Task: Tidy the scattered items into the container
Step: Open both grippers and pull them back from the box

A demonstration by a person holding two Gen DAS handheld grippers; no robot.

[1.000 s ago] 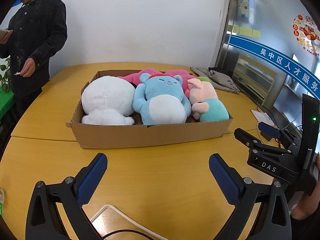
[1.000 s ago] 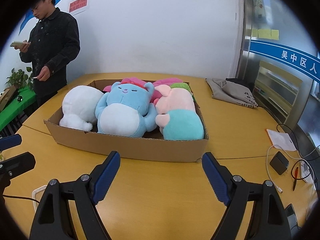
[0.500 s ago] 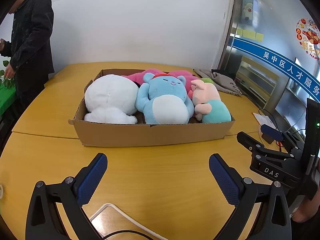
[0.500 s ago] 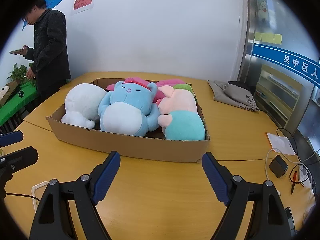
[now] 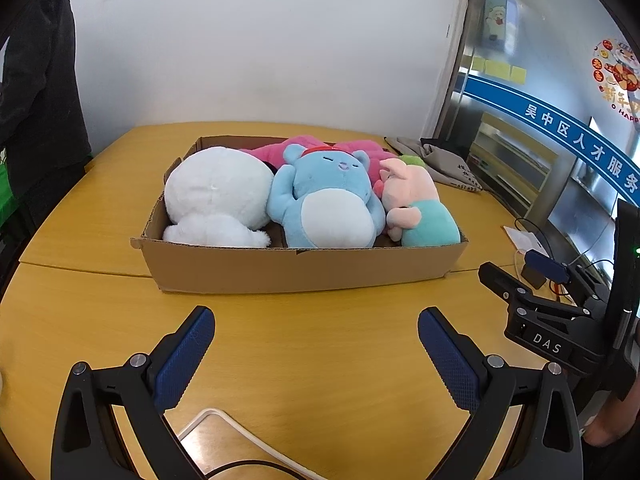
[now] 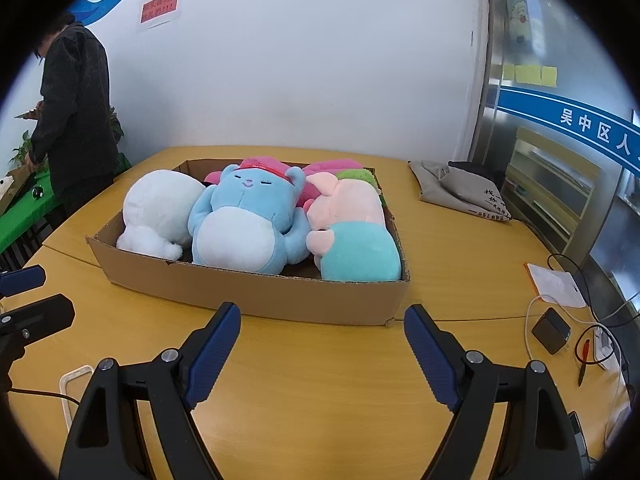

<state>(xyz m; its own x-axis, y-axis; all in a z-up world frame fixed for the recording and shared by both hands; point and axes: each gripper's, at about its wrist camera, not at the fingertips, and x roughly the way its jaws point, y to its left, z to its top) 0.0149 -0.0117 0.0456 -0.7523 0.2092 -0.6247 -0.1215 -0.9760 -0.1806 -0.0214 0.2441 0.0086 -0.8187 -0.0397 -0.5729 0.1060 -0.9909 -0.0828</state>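
A person in a dark jacket (image 6: 76,116) is shown nearly whole at the left of the right wrist view, bent toward a green surface (image 6: 20,216) with a potted plant (image 6: 24,152); in the left wrist view only the edge of that dark jacket is caught at the frame's left border. A small black adapter (image 6: 551,330), a white cable (image 6: 532,320), a red pen (image 6: 583,360) and a white pouch (image 6: 556,284) are seen on the table's right side in the right wrist view, whereas the left wrist view partly hides that area behind the right gripper (image 5: 520,276), which is seen there from the side. A round festive sticker (image 5: 618,68) on the glass partition is shown only by the left wrist view. The cardboard box (image 5: 304,270) is set on the yellow wooden table (image 5: 312,344), just beyond both grippers, and is packed full: a white plush (image 5: 218,196) lies at its left, a blue plush bear with a pale belly and a red headband (image 5: 326,204) in the middle, and a pink plush pig in a teal garment (image 5: 416,208) at its right, with a magenta plush (image 5: 352,148) and a bit of green plush (image 6: 354,175) tucked behind. A grey cloth bag (image 6: 460,192) is left on the table to the right of the box. The left gripper (image 5: 316,356) is held spread wide over bare tabletop, with nothing between its blue pads (image 5: 184,364). The right gripper (image 6: 322,354) is likewise released and empty, near the box's front wall but apart from it.
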